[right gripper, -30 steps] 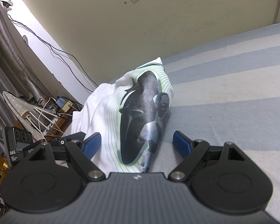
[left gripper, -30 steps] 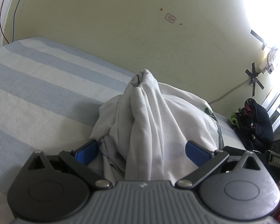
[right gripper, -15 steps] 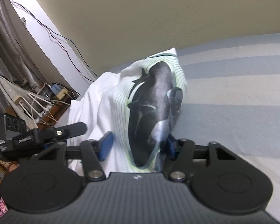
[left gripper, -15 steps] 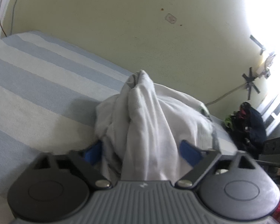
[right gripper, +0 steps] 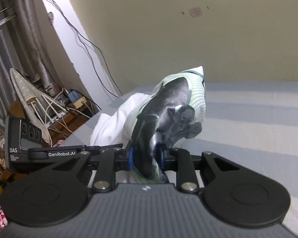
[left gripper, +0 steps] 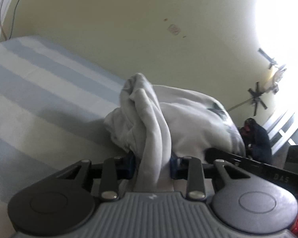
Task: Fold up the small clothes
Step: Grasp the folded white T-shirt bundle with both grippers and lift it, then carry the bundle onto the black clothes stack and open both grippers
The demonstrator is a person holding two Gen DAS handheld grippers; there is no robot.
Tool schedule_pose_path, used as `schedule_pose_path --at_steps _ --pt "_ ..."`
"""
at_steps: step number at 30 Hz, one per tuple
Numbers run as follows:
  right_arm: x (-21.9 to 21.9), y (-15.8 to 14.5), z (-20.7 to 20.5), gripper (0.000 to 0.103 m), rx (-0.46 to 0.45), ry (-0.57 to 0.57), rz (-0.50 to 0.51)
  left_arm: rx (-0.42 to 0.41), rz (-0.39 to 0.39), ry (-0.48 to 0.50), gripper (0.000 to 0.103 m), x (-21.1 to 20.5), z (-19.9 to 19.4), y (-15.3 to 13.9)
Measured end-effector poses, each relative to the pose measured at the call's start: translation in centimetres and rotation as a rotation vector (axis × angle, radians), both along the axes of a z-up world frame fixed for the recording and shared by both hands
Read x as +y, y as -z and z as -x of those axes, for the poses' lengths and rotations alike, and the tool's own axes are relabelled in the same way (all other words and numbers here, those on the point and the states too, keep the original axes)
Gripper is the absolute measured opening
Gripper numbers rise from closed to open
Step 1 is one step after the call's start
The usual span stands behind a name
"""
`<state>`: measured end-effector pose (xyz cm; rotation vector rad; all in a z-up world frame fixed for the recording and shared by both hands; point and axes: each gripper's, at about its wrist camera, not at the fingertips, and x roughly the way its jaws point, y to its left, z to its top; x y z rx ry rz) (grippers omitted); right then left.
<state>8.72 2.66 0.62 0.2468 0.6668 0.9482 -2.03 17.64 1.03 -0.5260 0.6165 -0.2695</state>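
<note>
A white T-shirt [left gripper: 184, 123] lies bunched on a bed with a blue and white striped sheet [left gripper: 39, 91]. My left gripper [left gripper: 153, 163] is closing, and its blue pads pinch a thick plain white fold of the shirt. In the right wrist view the shirt [right gripper: 196, 91] shows a dark grey print with thin green lines. My right gripper [right gripper: 145, 156] is closing too, its pads squeezing the printed fold, which is raised off the sheet [right gripper: 248, 115]. The two grippers hold the shirt side by side.
A yellowish wall stands close behind the bed. Left of the bed are an ironing board [right gripper: 25, 91], cables and a power strip [right gripper: 75, 101]. A dark pile of clothes [left gripper: 258, 136] lies by a bright window. The left gripper's body [right gripper: 49, 152] shows beside the right one.
Both grippers' jaws have closed from wide apart onto folds of the shirt. The right gripper has risen and rolled, and the printed fold has lifted with it.
</note>
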Motion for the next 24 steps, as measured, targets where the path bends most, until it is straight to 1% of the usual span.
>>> schedule_pose_path --at_steps 3,8,11,14,16,18,20,24 --pt "-0.5 -0.8 0.0 0.027 -0.025 0.000 -0.022 -0.038 -0.010 -0.002 0.029 -0.2 0.9 -1.5" --pt "-1.1 -2.6 -0.4 0.027 -0.066 -0.008 -0.068 -0.091 0.020 -0.008 0.029 0.3 1.3 -4.0" --pt "-1.4 -3.9 -0.4 0.026 -0.105 0.000 -0.075 -0.114 0.009 0.007 0.029 -0.3 0.6 -5.7" --pt "-2.8 -5.2 -0.4 0.026 -0.151 0.028 -0.071 -0.131 -0.014 0.053 0.029 -2.2 -0.6 -7.5" --pt "-5.0 -6.0 -0.7 0.026 -0.179 0.069 -0.073 -0.147 -0.036 0.101 0.029 -4.6 -1.9 -8.8" --pt "-8.1 -6.7 -1.2 0.026 -0.204 0.128 -0.077 -0.164 -0.047 0.160 0.029 -7.7 -3.6 -10.2" --pt "-11.6 -7.5 -1.7 0.026 -0.239 0.198 -0.067 -0.177 -0.040 0.239 0.029 -12.0 -6.1 -11.5" --pt "-21.3 -9.6 -3.0 0.026 -0.324 0.384 -0.018 -0.197 0.005 0.406 0.029 -22.1 -11.4 -13.6"
